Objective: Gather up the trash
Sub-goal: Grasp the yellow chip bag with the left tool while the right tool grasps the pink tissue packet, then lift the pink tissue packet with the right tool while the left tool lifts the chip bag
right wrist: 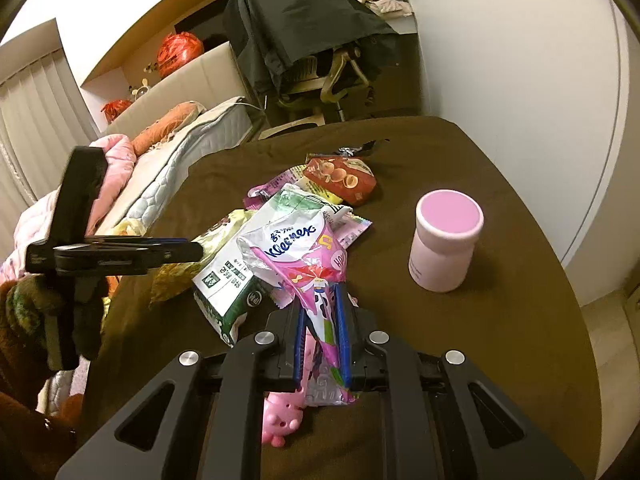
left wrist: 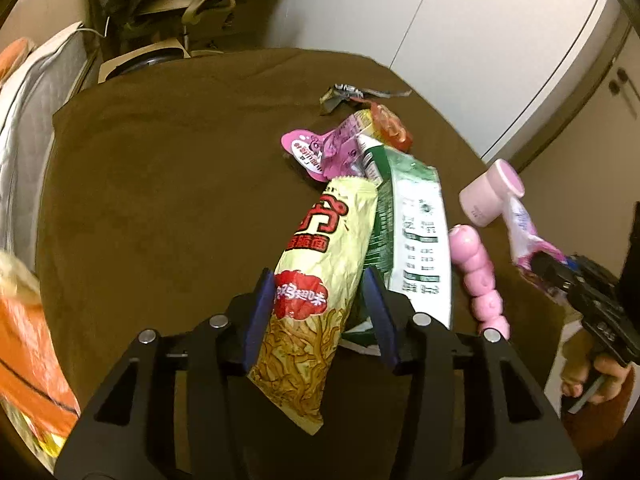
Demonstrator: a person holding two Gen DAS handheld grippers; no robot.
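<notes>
On the table (right wrist: pixel 500 340) the snack bag (left wrist: pixel 320 292) lay at the pile's six o'clock edge in the left wrist view, the carton (left wrist: pixel 416 236) touching it at three o'clock. A lumpy toy (left wrist: pixel 478 276) lay just beside the carton, further toward three. The flat wrapper (left wrist: pixel 316 152) lay at twelve, the crumpled foil (left wrist: pixel 344 94) beyond it. The jar (right wrist: pixel 444 240) stood apart from the pile at its three o'clock in the right wrist view

Left tongs (left wrist: pixel 320 296) angled down, jaws apart, right tongs (right wrist: pixel 322 332) clamped, apparently tight

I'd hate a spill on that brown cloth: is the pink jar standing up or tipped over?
Upright. The pink jar stands on its base on the brown cloth, its flat pink lid facing up, apart from the wrapper pile.
</notes>
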